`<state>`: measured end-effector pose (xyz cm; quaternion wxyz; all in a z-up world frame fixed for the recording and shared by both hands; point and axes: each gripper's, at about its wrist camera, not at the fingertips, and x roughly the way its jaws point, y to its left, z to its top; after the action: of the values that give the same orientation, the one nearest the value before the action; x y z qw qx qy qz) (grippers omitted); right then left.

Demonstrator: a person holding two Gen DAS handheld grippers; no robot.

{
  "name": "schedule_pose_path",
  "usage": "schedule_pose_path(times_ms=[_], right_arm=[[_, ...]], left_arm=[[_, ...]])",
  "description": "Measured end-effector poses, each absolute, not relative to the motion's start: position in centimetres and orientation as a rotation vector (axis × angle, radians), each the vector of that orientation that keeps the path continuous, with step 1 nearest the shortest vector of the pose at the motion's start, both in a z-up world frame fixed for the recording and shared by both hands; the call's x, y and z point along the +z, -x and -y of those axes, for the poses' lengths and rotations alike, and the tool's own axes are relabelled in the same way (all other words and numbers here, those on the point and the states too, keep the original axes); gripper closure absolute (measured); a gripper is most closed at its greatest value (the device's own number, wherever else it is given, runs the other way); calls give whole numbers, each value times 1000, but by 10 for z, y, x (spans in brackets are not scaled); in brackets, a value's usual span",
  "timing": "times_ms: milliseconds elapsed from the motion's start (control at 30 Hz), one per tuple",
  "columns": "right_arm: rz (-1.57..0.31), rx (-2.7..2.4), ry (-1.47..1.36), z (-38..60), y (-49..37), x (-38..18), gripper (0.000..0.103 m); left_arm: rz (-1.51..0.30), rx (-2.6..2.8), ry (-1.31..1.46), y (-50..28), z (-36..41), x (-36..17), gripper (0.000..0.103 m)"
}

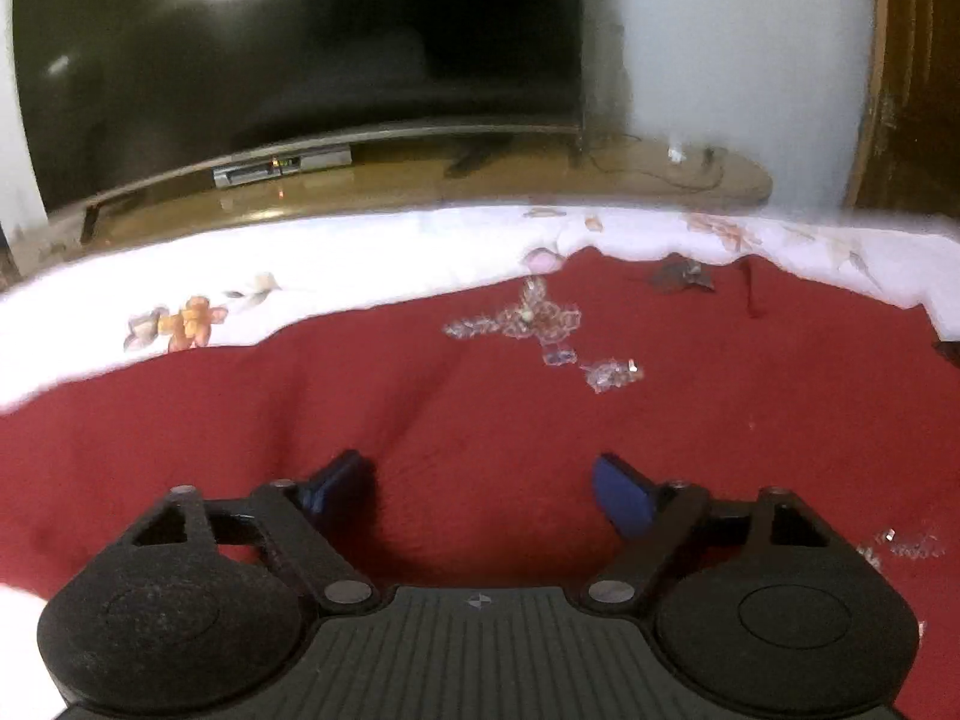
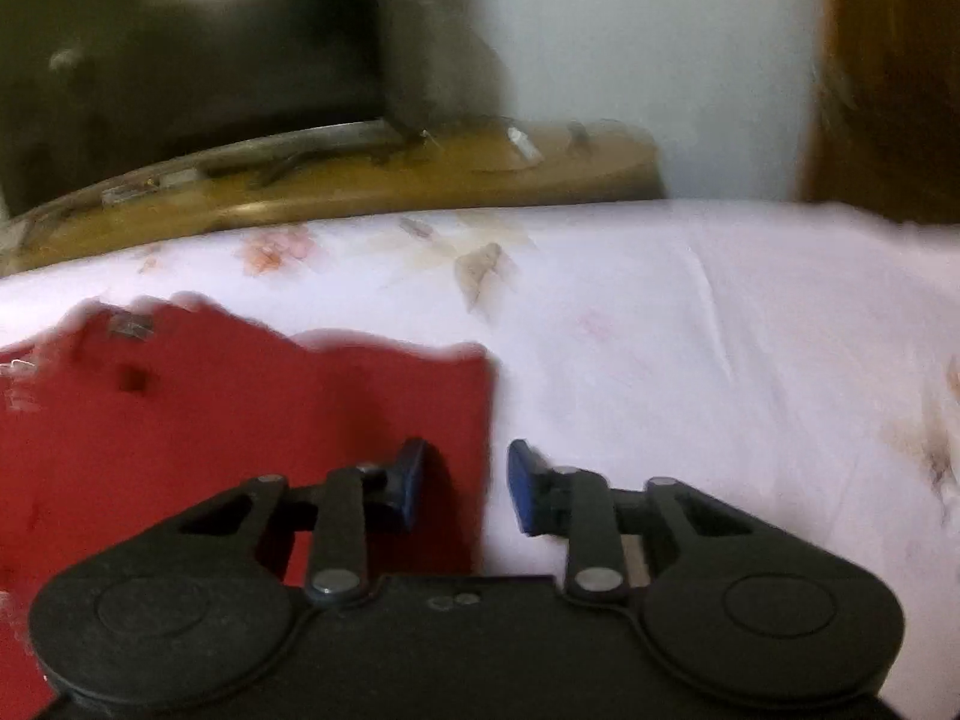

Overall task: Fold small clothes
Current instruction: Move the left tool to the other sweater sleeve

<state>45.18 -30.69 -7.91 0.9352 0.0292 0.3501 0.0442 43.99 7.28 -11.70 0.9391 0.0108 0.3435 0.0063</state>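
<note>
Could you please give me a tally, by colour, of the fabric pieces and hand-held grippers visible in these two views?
Red: 1, the red garment with sequin decoration, lying on the sheet.
White: 1, the white floral sheet beneath it.
Black with blue pads: 2, the left hand-held gripper and the right hand-held gripper, both open.
Total: 4

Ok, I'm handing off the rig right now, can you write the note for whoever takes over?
Left gripper: open, empty, over the middle of the red garment.
Right gripper: open, empty, straddling the garment's right edge.
Garment lies spread flat on the white floral sheet, sequin decoration facing up.
Done: no fold visible.
Left: grasp the edges and fold it.
</note>
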Motion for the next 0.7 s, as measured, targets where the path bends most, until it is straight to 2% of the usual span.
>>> schedule_pose_path(times_ms=[67, 100, 233, 500, 633, 667, 700], right_arm=[[-738, 100, -88, 313, -450, -76, 72], [-734, 98, -63, 310, -446, -72, 68], [-648, 133, -65, 313, -402, -56, 63], [-674, 66, -166, 333, -322, -51, 60], [-699, -9, -234, 333, -300, -52, 60], [-701, -18, -242, 332, -292, -51, 60], [-703, -24, -248, 329, -289, -50, 60]], left_arm=[[-707, 15, -39, -438, -71, -112, 19], [-704, 15, -29, -436, -73, -107, 18], [-601, 99, 74, -399, -115, -86, 18], [-527, 499, 479, -317, -329, -85, 19], [-499, 593, 736, -303, -416, -101, 19], [-496, 599, 776, -303, -429, -106, 20], [-500, 599, 815, -303, -445, -112, 27]])
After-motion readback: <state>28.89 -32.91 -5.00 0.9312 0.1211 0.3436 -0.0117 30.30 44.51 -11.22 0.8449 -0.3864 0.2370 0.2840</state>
